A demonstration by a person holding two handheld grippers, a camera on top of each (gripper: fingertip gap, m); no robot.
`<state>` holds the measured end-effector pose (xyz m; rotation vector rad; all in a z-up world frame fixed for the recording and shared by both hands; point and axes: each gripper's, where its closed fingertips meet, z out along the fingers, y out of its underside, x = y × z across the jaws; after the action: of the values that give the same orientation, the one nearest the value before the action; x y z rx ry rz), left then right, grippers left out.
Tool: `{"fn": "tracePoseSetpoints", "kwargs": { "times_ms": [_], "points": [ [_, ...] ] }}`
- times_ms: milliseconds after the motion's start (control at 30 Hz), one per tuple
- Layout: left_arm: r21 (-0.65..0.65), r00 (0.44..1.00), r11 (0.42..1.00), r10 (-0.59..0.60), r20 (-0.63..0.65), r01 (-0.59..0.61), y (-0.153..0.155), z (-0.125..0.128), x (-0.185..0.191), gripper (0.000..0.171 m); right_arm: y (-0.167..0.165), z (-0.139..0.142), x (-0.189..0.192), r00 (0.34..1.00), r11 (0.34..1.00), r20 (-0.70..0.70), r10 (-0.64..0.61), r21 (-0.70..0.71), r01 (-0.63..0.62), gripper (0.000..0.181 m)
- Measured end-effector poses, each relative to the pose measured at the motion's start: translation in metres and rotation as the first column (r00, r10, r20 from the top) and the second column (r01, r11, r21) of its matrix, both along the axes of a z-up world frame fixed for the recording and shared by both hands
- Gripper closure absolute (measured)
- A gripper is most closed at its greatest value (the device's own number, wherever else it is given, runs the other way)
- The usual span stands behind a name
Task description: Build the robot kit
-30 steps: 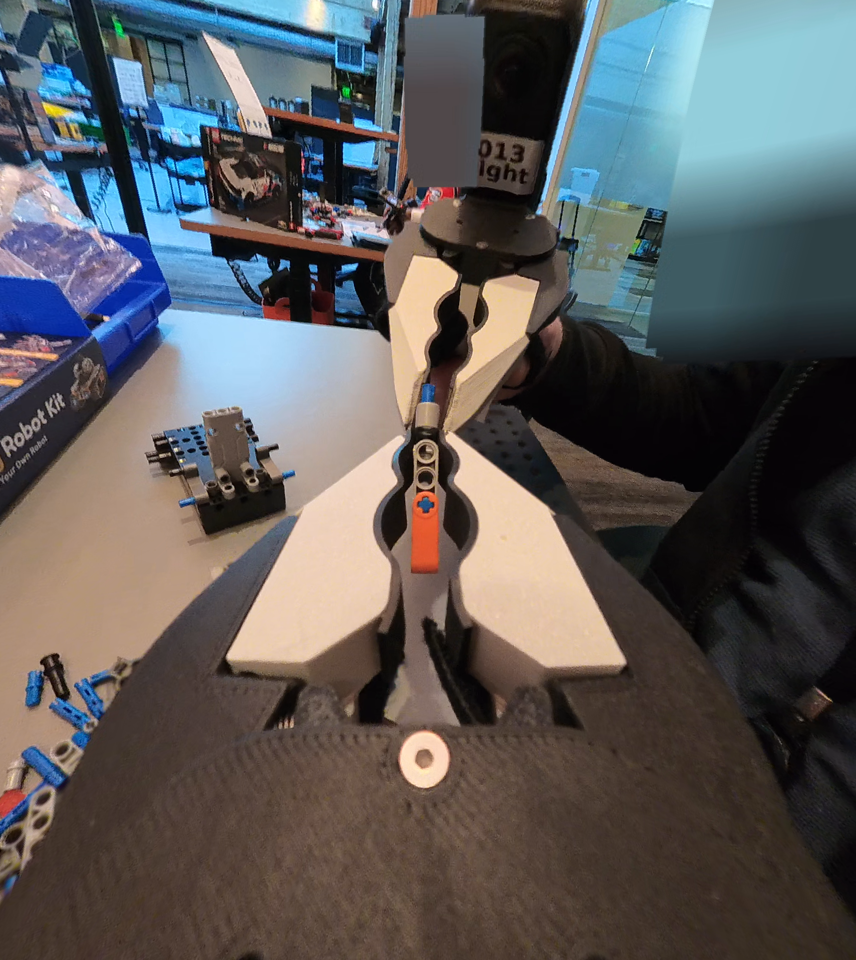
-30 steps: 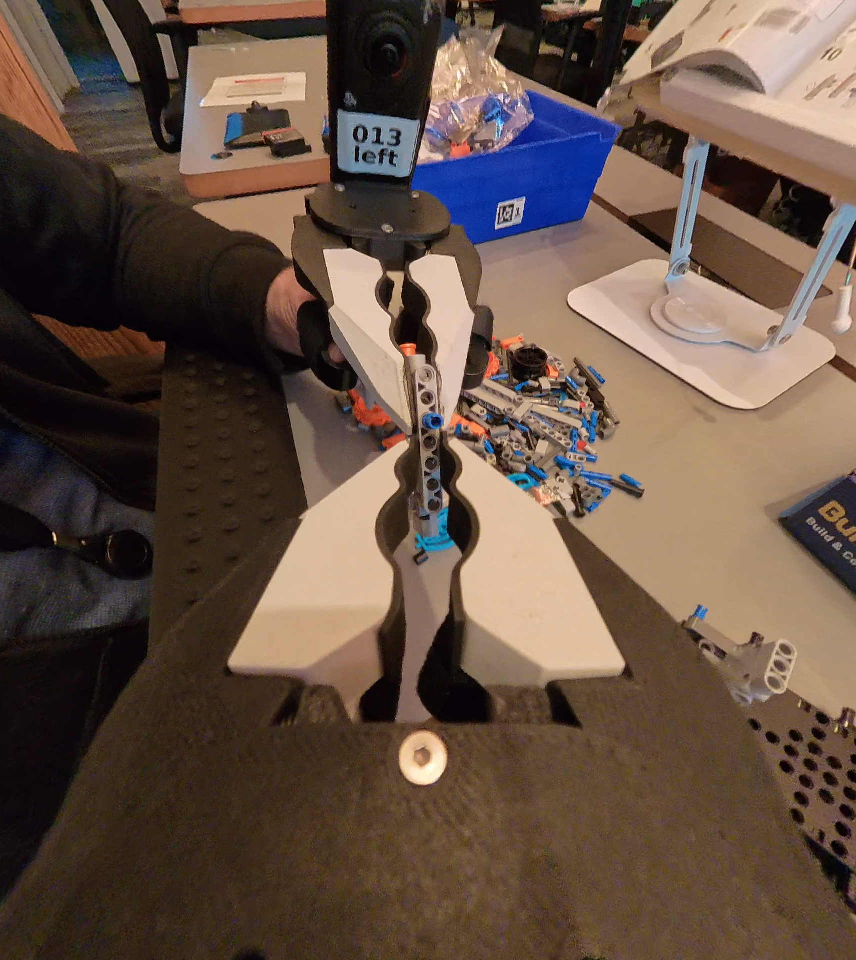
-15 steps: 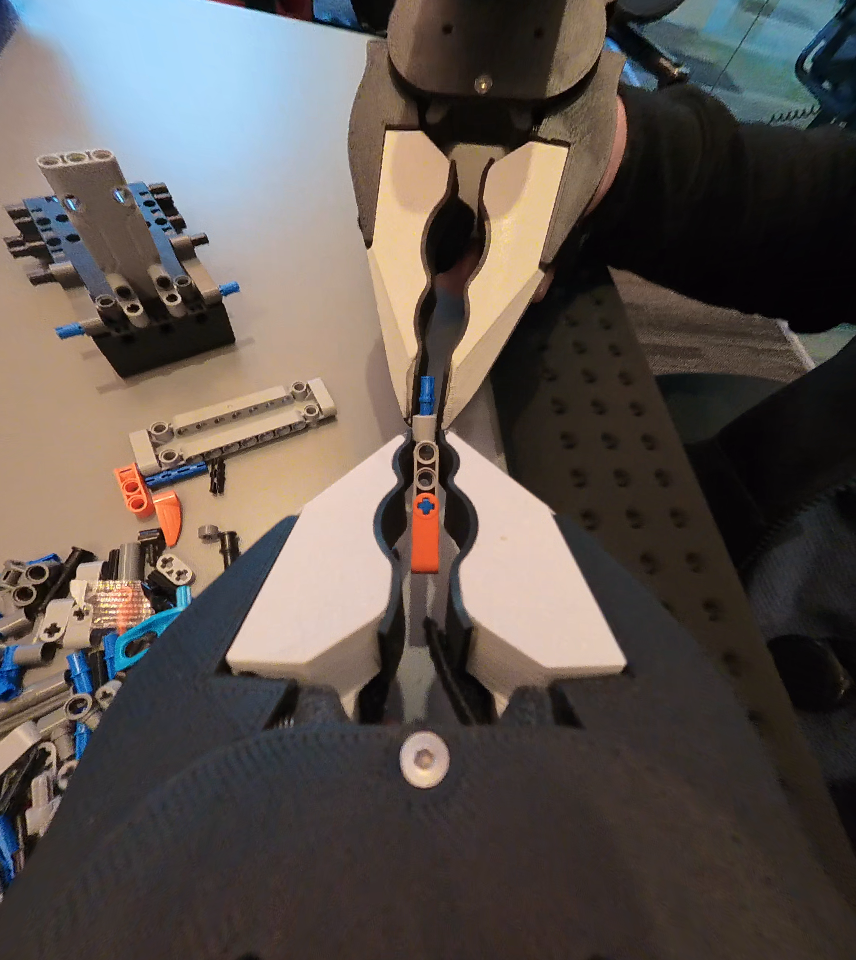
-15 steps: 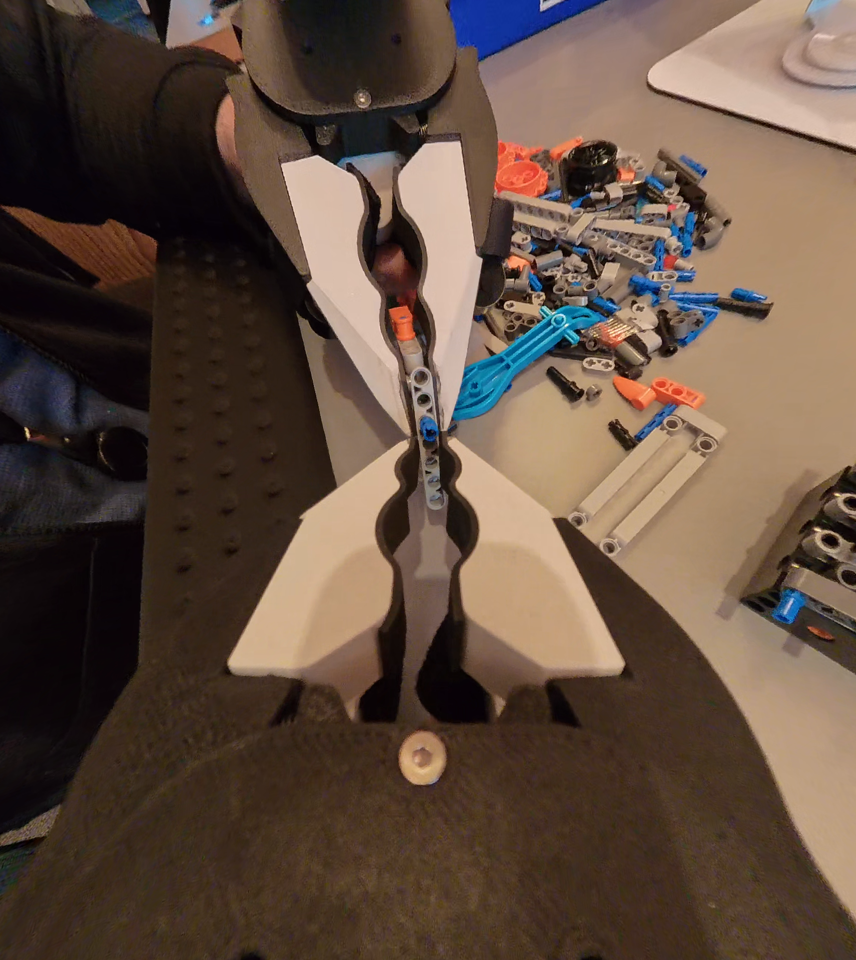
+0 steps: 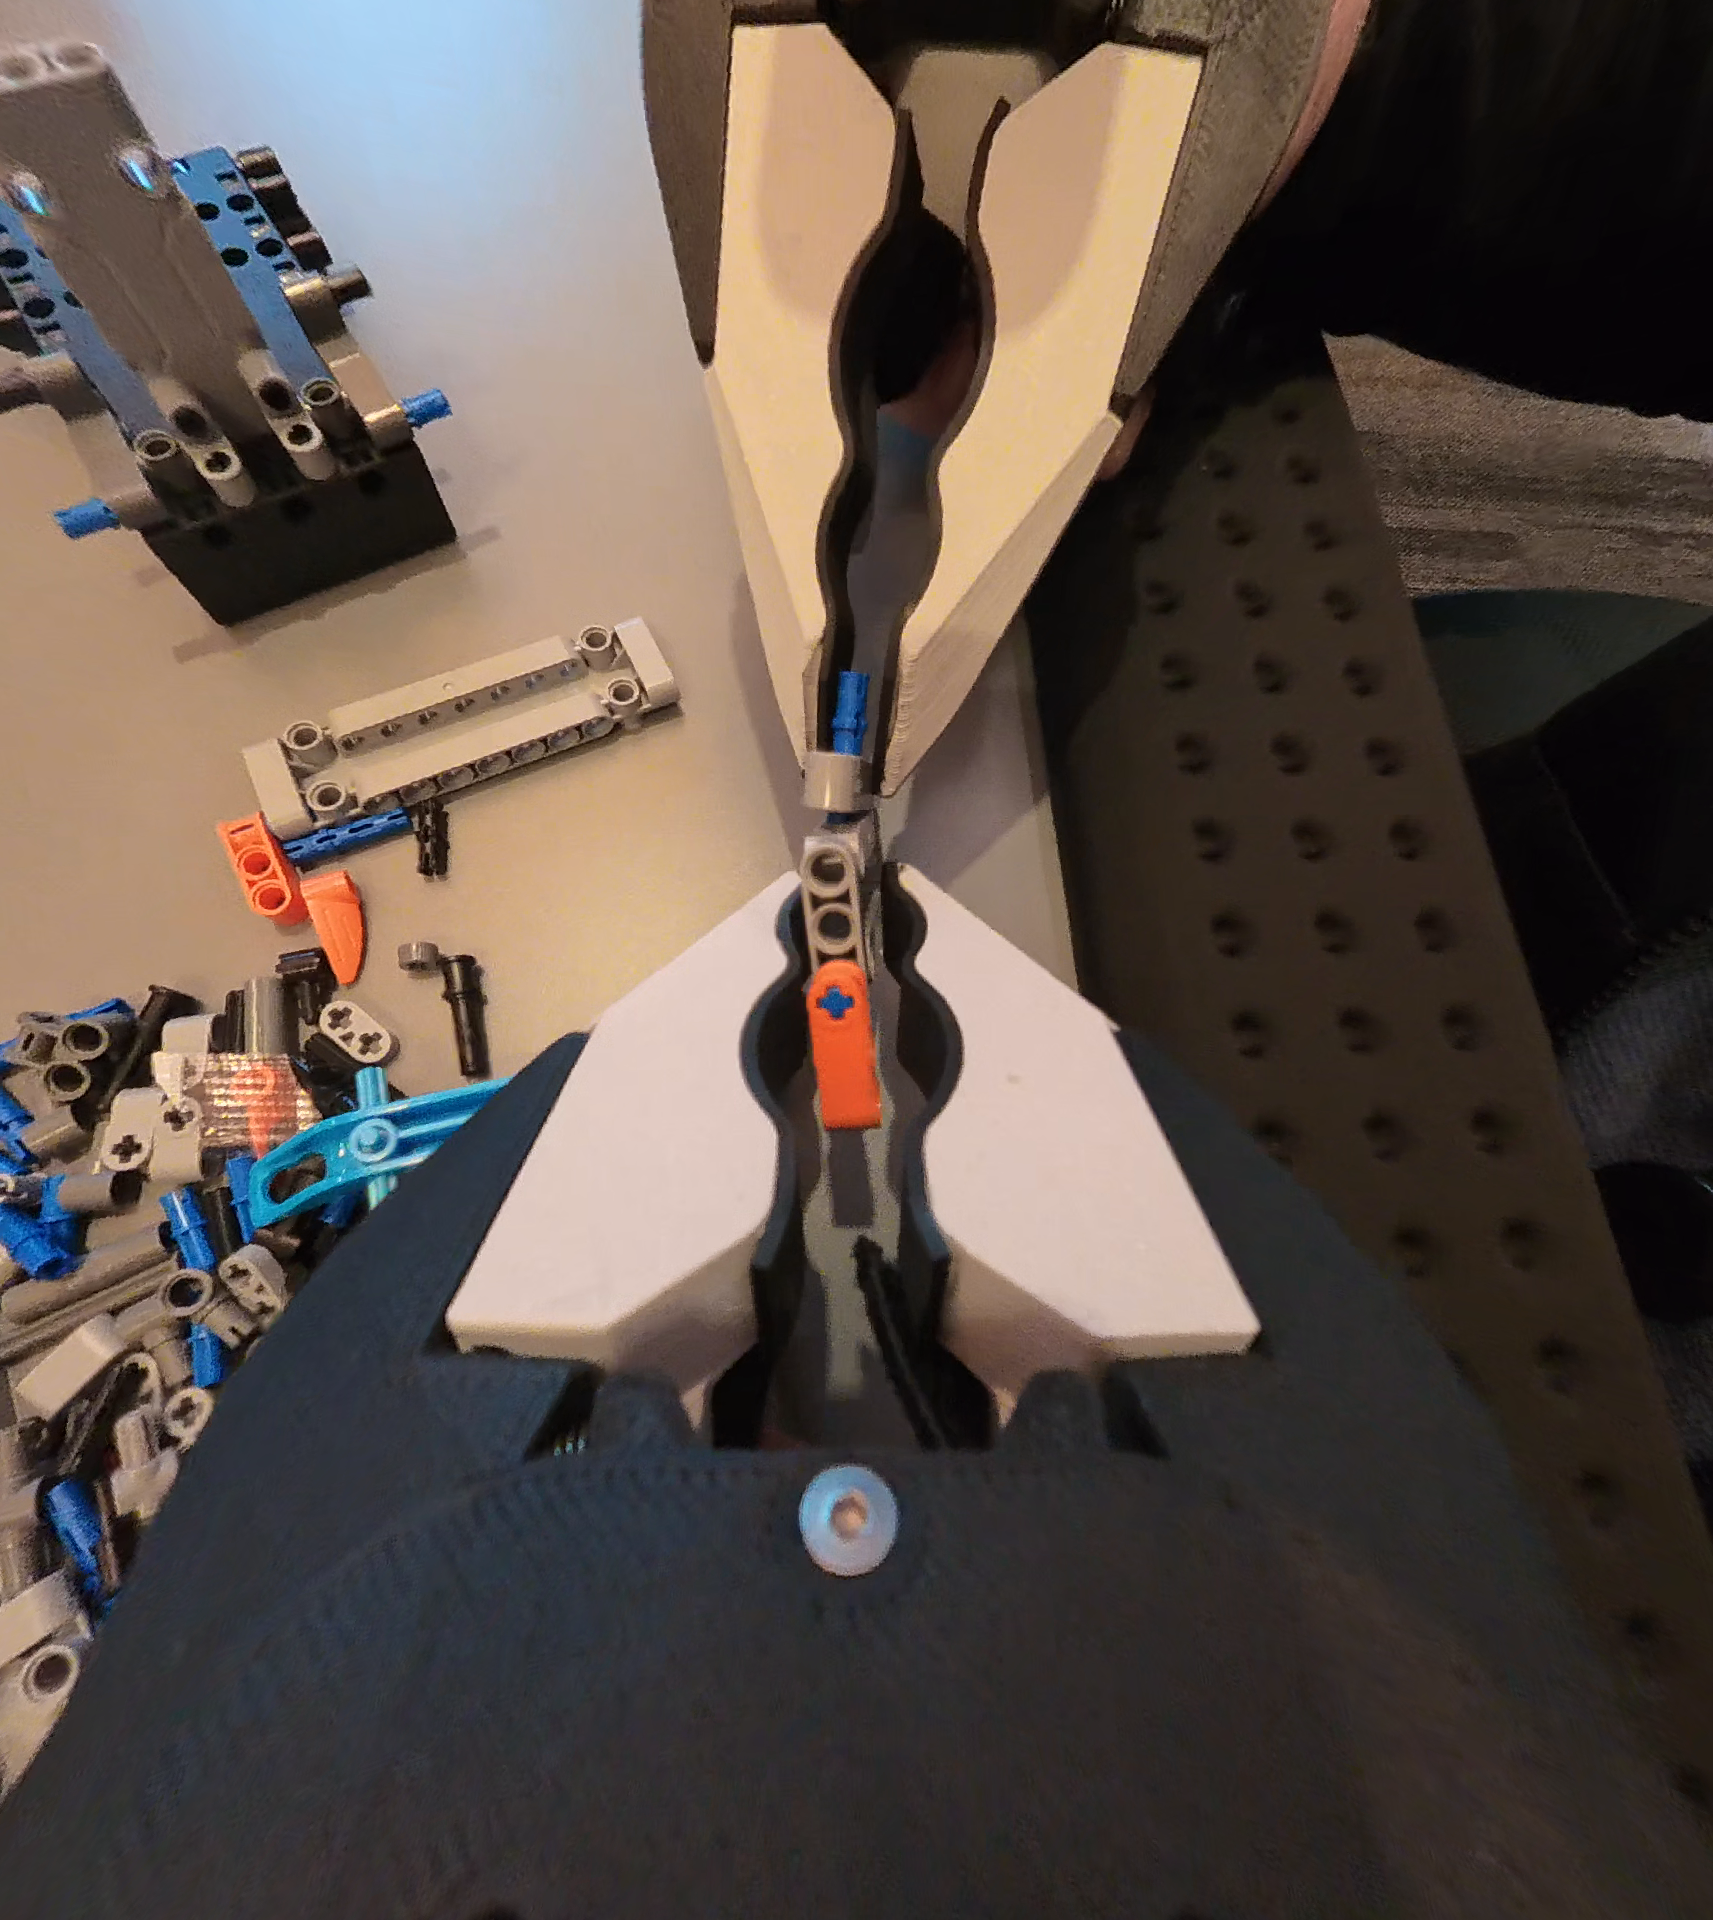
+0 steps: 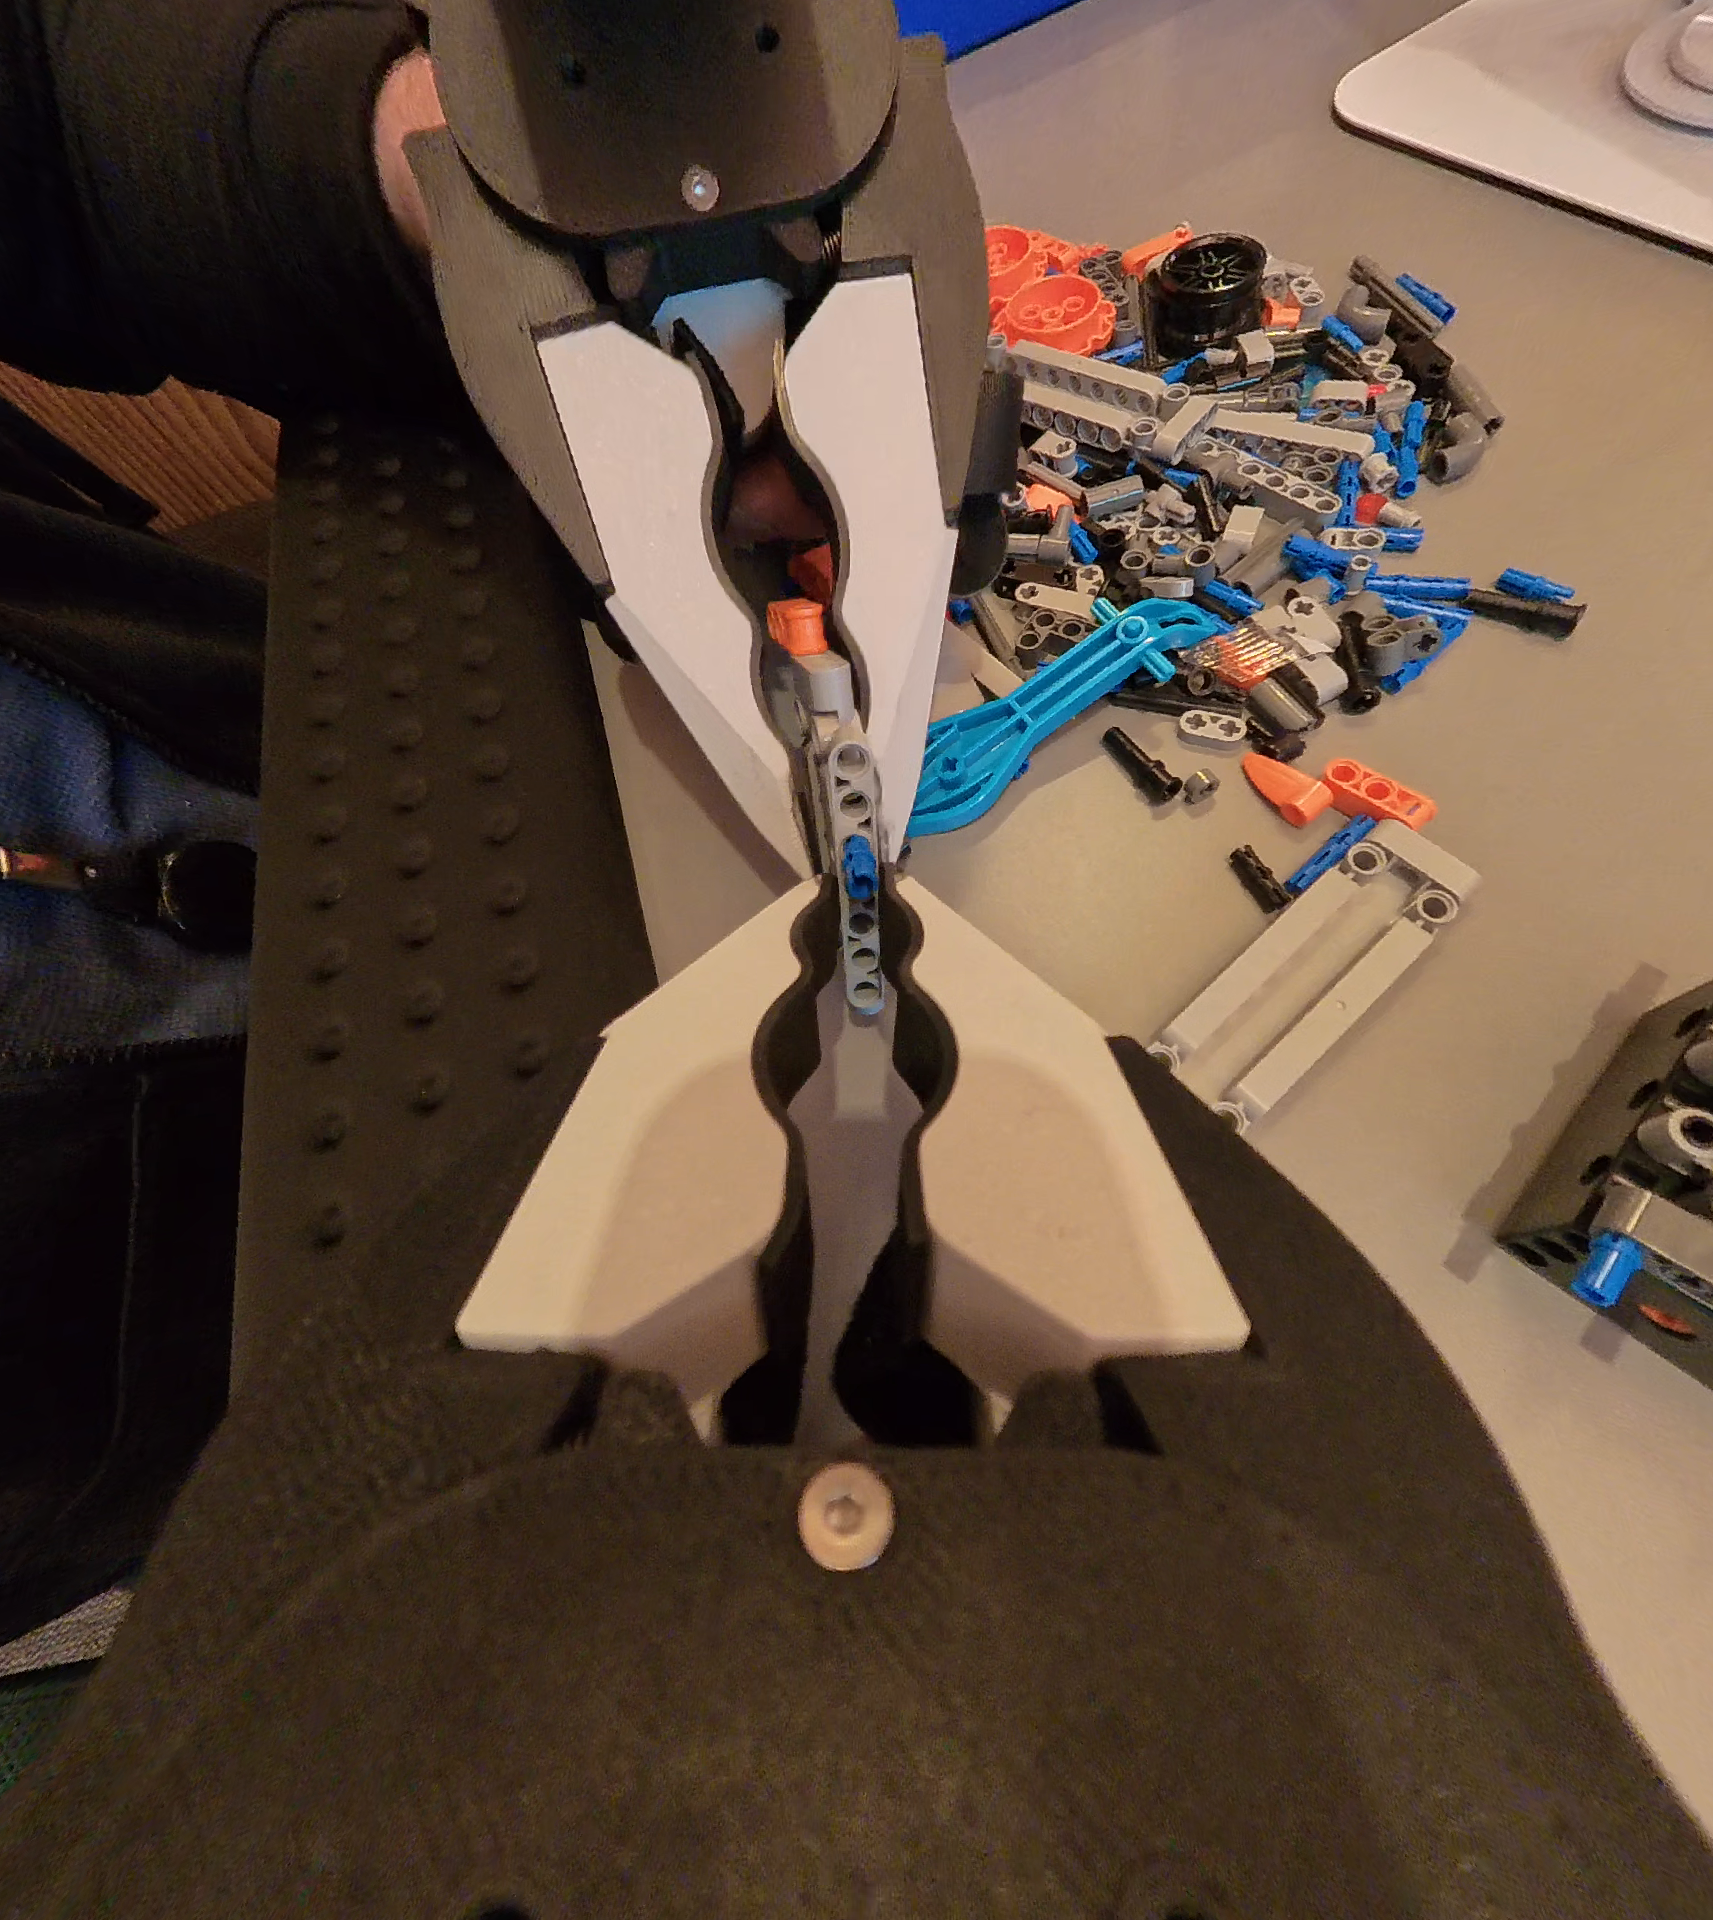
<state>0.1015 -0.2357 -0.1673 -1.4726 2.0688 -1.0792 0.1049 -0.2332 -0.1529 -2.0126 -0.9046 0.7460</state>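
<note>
While your left hand-held gripper [image 5: 836, 914] clamps the grey beam assembly [image 5: 839, 909] at frame centre, your right hand-held gripper [image 6: 857, 914] pinches its far end; loose bricks [image 5: 52, 1195] crowd the counter [image 5: 540, 260], lower left.

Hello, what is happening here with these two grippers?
A person holds the two grippers tip to tip above a grey table. The left gripper is shut on a small grey and orange assembly. The right gripper is shut on a grey beam with a blue pin. A pile of loose parts lies nearby.
</note>
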Motion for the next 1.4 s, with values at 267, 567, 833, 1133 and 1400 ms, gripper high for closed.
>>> {"fn": "tracePoseSetpoints", "kwargs": {
  "times_ms": [267,567,833,1133,1400],
  "points": [
    [-0.039,1.000,0.999,-0.008,0.024,0.009,0.001,0.006,0.001,0.167,0.000,0.003,0.000,0.999,1.000,-0.034,0.012,-0.016,-0.012,0.175],
    [-0.076,0.999,0.997,-0.030,0.013,0.031,0.002,0.005,0.002,0.167,0.004,0.002,-0.002,0.997,0.998,0.024,0.067,0.005,-0.067,0.175],
    [-0.050,0.999,0.997,-0.051,0.007,0.051,0.001,0.003,0.001,0.166,0.004,0.001,-0.005,0.997,0.997,0.040,0.073,0.009,-0.073,0.175],
    [-0.055,0.999,0.997,-0.053,-0.006,0.052,-0.001,0.000,0.002,0.166,0.003,-0.003,-0.007,0.993,0.997,0.086,0.077,0.023,-0.079,0.175],
    [-0.021,0.997,0.998,-0.062,-0.049,0.061,-0.005,-0.010,-0.001,0.160,0.002,-0.013,-0.008,0.984,0.996,0.152,0.088,0.004,-0.089,0.175]
  ]
}}
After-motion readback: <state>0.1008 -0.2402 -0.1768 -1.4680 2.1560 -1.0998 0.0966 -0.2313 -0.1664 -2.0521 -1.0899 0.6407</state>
